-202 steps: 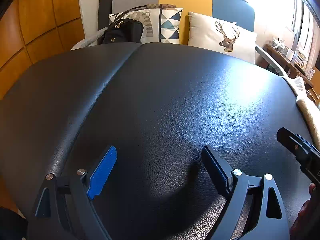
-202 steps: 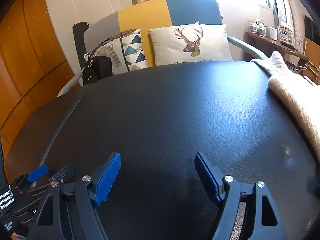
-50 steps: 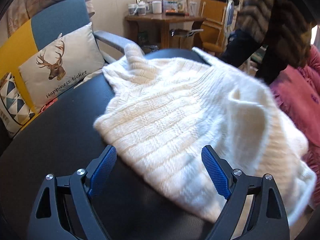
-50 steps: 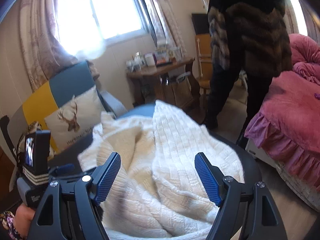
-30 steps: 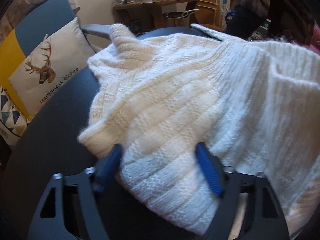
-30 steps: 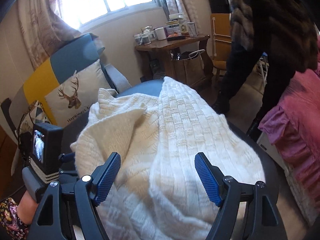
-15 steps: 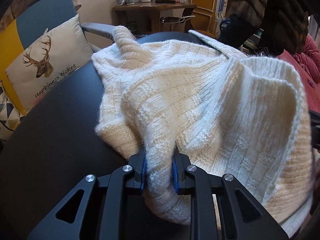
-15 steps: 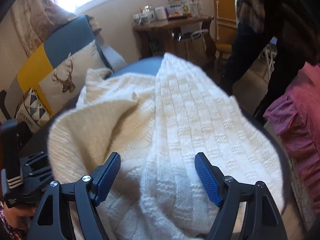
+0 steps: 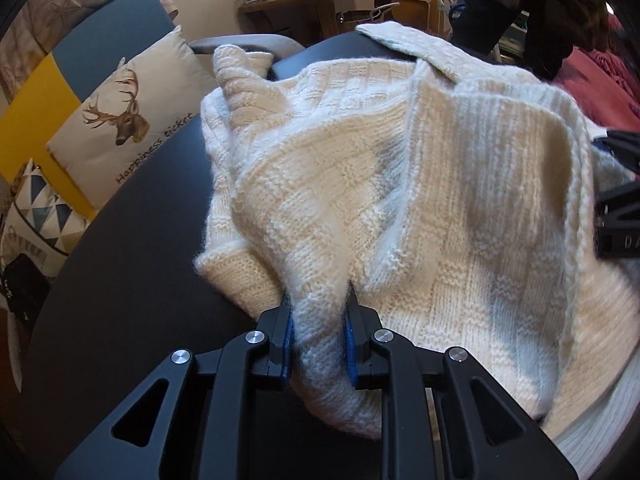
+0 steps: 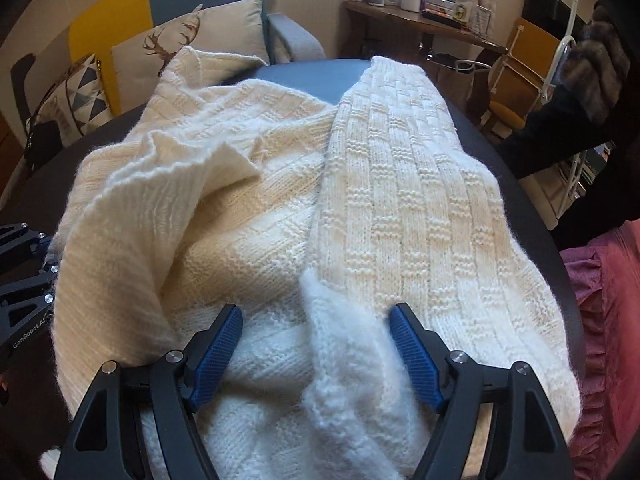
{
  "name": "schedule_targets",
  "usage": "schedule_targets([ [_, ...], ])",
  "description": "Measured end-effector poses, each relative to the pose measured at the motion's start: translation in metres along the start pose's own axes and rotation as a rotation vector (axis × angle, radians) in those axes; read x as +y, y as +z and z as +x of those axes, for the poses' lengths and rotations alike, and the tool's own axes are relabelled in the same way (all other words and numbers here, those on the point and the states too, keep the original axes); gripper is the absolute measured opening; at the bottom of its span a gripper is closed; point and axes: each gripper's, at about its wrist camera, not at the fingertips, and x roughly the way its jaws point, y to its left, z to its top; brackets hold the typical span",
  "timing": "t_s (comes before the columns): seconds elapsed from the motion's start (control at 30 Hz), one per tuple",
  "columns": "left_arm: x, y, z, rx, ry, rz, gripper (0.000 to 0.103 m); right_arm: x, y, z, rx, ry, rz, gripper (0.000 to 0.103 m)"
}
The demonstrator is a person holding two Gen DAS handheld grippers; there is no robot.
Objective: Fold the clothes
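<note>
Currently the cream knit sweater (image 9: 400, 184) lies bunched on the black bench (image 9: 132, 264). Left gripper (image 9: 318, 334) pinches a fold at 6 o'clock; right gripper (image 10: 316, 354) is spread wide, holding nothing. Soft, stretchy, bulky: grasp hems.

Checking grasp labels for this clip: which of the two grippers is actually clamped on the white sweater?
The left gripper: its blue pads pinch a fold of the sweater. The right gripper stands open over the knit.

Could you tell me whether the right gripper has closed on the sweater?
No, the right gripper stands open over the sweater.
</note>
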Motion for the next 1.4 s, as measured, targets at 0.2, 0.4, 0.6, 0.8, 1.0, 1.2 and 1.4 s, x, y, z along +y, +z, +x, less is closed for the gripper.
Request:
schedule_targets([
  [0.2, 0.047, -0.056, -0.026, 0.025, 0.033, -0.084, 0.02, 0.056, -0.004, 0.002, 0.0, 0.05, -0.087, 0.079],
  [0.4, 0.098, -0.131, -0.051, 0.054, 0.1, -0.184, 0.02, 0.133, -0.007, 0.003, 0.006, 0.134, -0.206, 0.079],
  [0.6, 0.141, -0.206, -0.082, 0.069, 0.159, -0.315, 0.02, 0.212, -0.01, 0.001, 0.015, 0.216, -0.313, 0.079],
  [0.8, 0.164, -0.257, -0.102, 0.069, 0.199, -0.409, 0.02, 0.261, -0.017, -0.006, 0.008, 0.231, -0.415, 0.079],
  [1.0, 0.18, -0.292, -0.115, 0.061, 0.215, -0.488, 0.021, 0.267, -0.02, -0.012, 0.007, 0.258, -0.462, 0.079],
  [1.2, 0.194, -0.326, -0.126, 0.06, 0.24, -0.559, 0.021, 0.311, -0.023, -0.006, -0.004, 0.281, -0.516, 0.079],
  [1.4, 0.201, -0.349, -0.133, 0.054, 0.262, -0.618, 0.022, 0.348, -0.015, 0.001, -0.016, 0.303, -0.554, 0.079],
])
